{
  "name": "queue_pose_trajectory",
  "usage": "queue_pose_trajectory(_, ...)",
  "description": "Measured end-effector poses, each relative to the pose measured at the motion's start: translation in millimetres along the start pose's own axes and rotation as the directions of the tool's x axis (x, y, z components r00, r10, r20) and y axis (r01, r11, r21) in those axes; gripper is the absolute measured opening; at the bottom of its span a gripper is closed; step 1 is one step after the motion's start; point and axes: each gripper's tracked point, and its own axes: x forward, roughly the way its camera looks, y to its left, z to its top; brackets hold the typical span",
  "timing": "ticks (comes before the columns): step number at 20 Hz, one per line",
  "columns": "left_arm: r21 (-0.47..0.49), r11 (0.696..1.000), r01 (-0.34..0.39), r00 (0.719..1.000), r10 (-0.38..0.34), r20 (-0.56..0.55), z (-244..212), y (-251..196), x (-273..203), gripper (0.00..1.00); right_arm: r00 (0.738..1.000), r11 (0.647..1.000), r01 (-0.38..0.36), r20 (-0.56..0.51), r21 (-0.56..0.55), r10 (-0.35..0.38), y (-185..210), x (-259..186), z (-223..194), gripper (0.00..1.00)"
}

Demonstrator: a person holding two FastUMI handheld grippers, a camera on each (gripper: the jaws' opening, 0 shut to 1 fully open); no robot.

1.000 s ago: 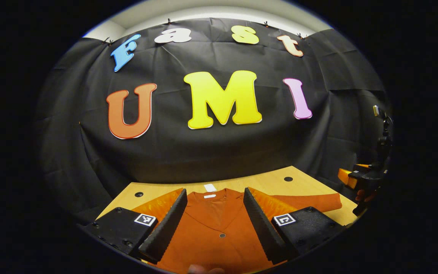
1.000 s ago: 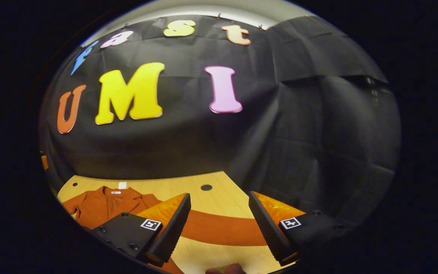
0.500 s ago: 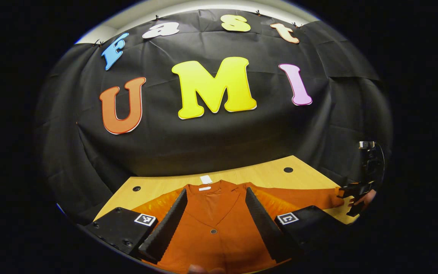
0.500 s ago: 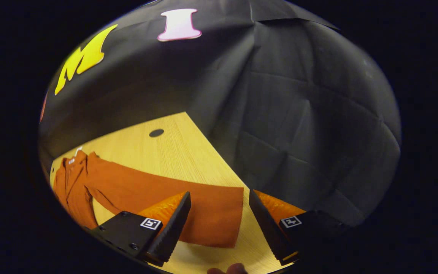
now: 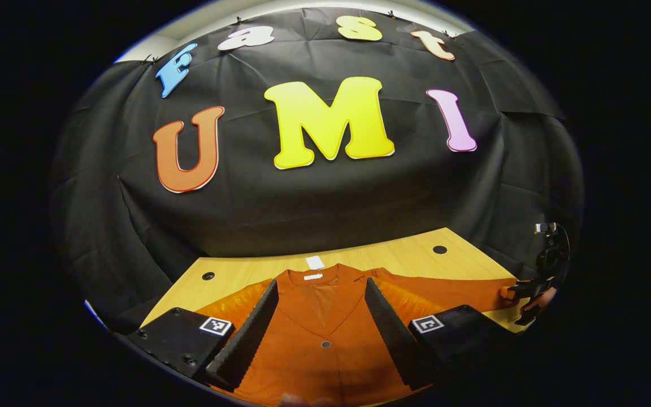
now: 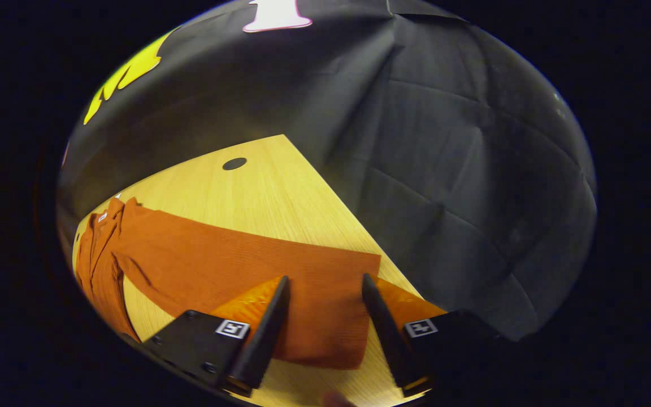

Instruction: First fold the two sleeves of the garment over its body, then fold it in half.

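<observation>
An orange button-front garment (image 5: pixel 325 322) lies flat on the wooden table (image 5: pixel 404 257), collar and white tag (image 5: pixel 315 262) toward the wall. My left gripper (image 5: pixel 321 282) hovers open over its chest, one finger on each side of the button line. The garment's sleeve (image 6: pixel 229 265) stretches straight out to the side, with its cuff (image 6: pixel 331 328) near the table's edge. My right gripper (image 6: pixel 325 277) is low over that cuff, jaws open and astride it; the cloth lies flat between the fingers. In the left gripper view the right gripper (image 5: pixel 520 291) appears at the sleeve's end.
The table (image 6: pixel 269 186) has round holes (image 6: pixel 234 164) (image 5: pixel 208 276) near its back edge. Black cloth walls close in behind and on the right, just past the cuff. A small device on a stand (image 5: pixel 551 249) is at the far right.
My right gripper tipped down and dropped onto the sleeve's cuff, and its jaws narrowed a little. The left gripper stayed over the chest, shifting only slightly.
</observation>
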Motion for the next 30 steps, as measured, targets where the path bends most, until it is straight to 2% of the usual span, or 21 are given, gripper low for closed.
queue_pose_trajectory(1, 0.000, 1.000, -0.007, 1.000, 0.007, 0.004, 0.6, 4.4, -0.7, 0.99, 1.000, 1.000, -0.010, -0.003, 0.010, 0.010, 3.0, -0.2, -1.4, 0.69)
queue_pose_trajectory(3, -0.002, 1.000, -0.018, 1.000, 0.018, 0.009, 0.8, 14.6, -1.1, 0.99, 1.000, 0.999, 0.001, -0.006, 0.038, 0.000, 4.1, -2.2, 0.0, 0.52)
queue_pose_trajectory(4, -0.005, 1.000, -0.022, 1.000, 0.022, 0.007, -0.6, 18.9, -1.1, 0.99, 1.000, 0.998, -0.009, -0.003, 0.063, 0.009, 3.9, -2.4, 0.1, 0.50)
queue_pose_trajectory(6, -0.004, 1.000, -0.030, 1.000, 0.030, 0.008, -2.2, 29.6, -2.3, 0.99, 1.000, 0.992, 0.021, 0.007, 0.122, -0.022, 0.0, 0.4, 7.8, 0.08)
queue_pose_trajectory(8, -0.002, 0.999, -0.042, 0.999, 0.042, 0.018, -1.7, 41.5, -7.0, 0.99, 0.998, 0.994, 0.061, -0.011, 0.091, -0.060, -0.9, -4.3, 9.9, 0.07)
queue_pose_trajectory(9, -0.002, 0.999, -0.047, 0.999, 0.047, 0.023, -1.9, 48.0, -8.2, 0.99, 0.998, 0.996, 0.063, 0.005, 0.063, -0.063, 4.5, -12.4, 11.1, 0.01)
queue_pose_trajectory(12, -0.012, 0.998, -0.057, 0.998, 0.058, 0.033, -4.9, 66.0, -13.1, 0.99, 0.993, 0.997, 0.070, 0.097, -0.015, -0.068, 19.1, -35.1, 42.7, 0.01)
queue_pose_trajectory(18, -0.030, 0.995, -0.092, 0.990, 0.094, 0.107, 2.7, 111.2, -24.5, 0.99, 0.985, 0.996, 0.091, 0.148, -0.016, -0.087, 58.0, -86.5, 100.8, 0.01)
queue_pose_trajectory(20, -0.032, 0.993, -0.117, 0.984, 0.120, 0.132, 3.1, 133.3, -30.1, 0.99, 0.980, 0.997, 0.077, 0.187, -0.024, -0.071, 92.8, -105.7, 127.4, 0.00)
queue_pose_trajectory(23, -0.058, 0.987, -0.149, 0.976, 0.156, 0.150, -1.6, 170.6, -34.6, 0.99, 0.971, 0.998, 0.018, 0.240, -0.052, -0.005, 160.3, -130.2, 167.0, 0.01)
queue_pose_trajectory(27, -0.113, 0.972, -0.207, 0.962, 0.223, 0.157, -7.9, 228.6, -43.0, 0.99, 0.945, 0.990, -0.077, 0.309, -0.121, 0.112, 280.8, -157.1, 208.6, 0.00)
queue_pose_trajectory(30, -0.137, 0.958, -0.253, 0.949, 0.273, 0.160, -12.8, 272.1, -51.2, 0.99, 0.928, 0.972, -0.138, 0.318, -0.190, 0.194, 370.0, -168.4, 208.5, 0.00)
